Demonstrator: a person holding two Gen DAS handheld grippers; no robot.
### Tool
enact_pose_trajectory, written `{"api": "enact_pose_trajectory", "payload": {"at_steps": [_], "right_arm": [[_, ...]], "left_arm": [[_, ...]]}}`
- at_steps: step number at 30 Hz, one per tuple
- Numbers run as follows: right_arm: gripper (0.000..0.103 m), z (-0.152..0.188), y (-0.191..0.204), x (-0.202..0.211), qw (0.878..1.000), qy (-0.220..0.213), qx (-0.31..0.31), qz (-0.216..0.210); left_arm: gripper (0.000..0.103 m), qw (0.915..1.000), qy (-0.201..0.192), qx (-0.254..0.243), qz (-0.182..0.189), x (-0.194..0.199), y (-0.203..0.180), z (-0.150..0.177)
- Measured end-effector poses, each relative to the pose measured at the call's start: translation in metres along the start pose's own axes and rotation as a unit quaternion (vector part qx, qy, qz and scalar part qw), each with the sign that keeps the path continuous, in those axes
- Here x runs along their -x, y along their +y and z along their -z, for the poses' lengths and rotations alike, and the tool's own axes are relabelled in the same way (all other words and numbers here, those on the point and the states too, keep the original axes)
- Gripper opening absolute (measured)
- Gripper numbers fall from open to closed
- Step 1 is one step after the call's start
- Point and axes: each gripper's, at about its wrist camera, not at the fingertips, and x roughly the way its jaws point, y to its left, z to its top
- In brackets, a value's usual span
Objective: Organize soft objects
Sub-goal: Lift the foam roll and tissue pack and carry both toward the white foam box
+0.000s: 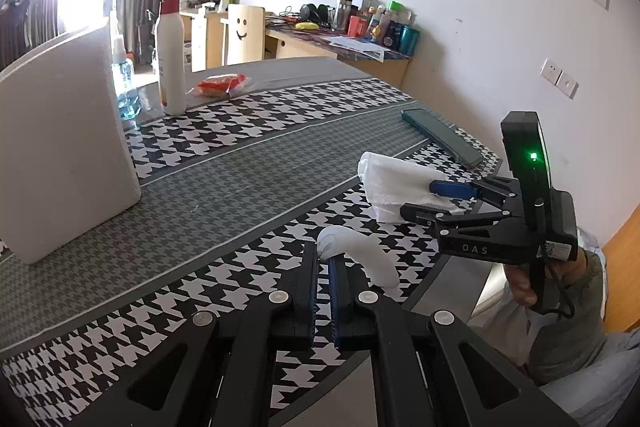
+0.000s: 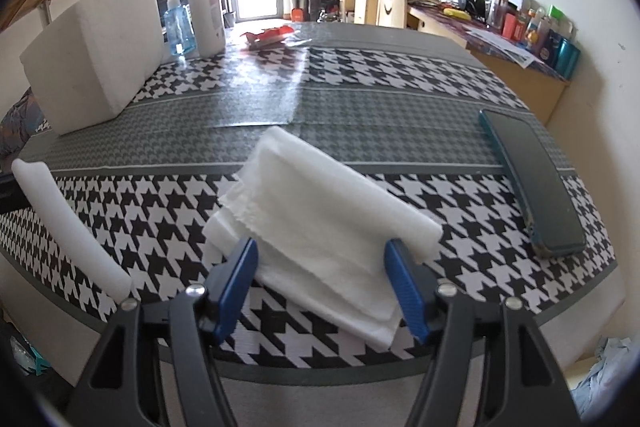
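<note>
1. Folded white cloth (image 2: 320, 223) is lying on the houndstooth worktop (image 2: 400, 75), flanked by the spread right tongs (image 2: 320, 287).
2. White foam roll (image 1: 356, 255) is being pinched by the pressed-together left tongs (image 1: 324, 267).
3. Phone (image 2: 532, 179) is lying nearby.

The letters "DAS" stand in pale print on the black body of the right gripper (image 1: 436, 201), seen from the left wrist view. The pump bottle (image 1: 171, 47) carries a red-printed label, too small and blurred to read. The wooden chair back (image 1: 245, 33) bears a drawn smiley face, a sign rather than text. No other readable text.
</note>
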Motion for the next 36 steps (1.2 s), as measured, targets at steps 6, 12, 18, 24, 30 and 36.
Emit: {"api": "enact_pose_trajectory", "payload": {"at_steps": [6,12,18,24,30,36], "right_arm": [[0.047,0.0,0.005,0.003,1.0,0.0,0.007,-0.004],[0.017,0.002,0.011,0.005,1.0,0.001,0.017,-0.008],[0.008,0.001,0.008,0.005,1.0,0.002,0.003,-0.014],[0.008,-0.002,0.009,0.014,1.0,-0.008,-0.006,-0.019],[0.008,-0.008,0.015,0.029,0.999,-0.031,-0.001,-0.03],[0.008,-0.014,0.021,0.039,0.998,-0.048,-0.003,-0.041]], "left_arm": [[0.005,1.0,-0.003,-0.003,0.0,0.003,-0.001,-0.001],[0.005,0.9999,-0.006,-0.005,-0.007,0.004,-0.002,-0.002],[0.005,0.9998,-0.012,-0.006,-0.015,0.008,0.0,-0.001],[0.005,0.9996,-0.021,-0.001,-0.021,0.016,0.003,-0.003],[0.005,0.9991,-0.032,-0.004,-0.027,0.025,0.003,-0.006],[0.005,0.9982,-0.045,-0.009,-0.039,0.034,0.002,-0.014]]}}
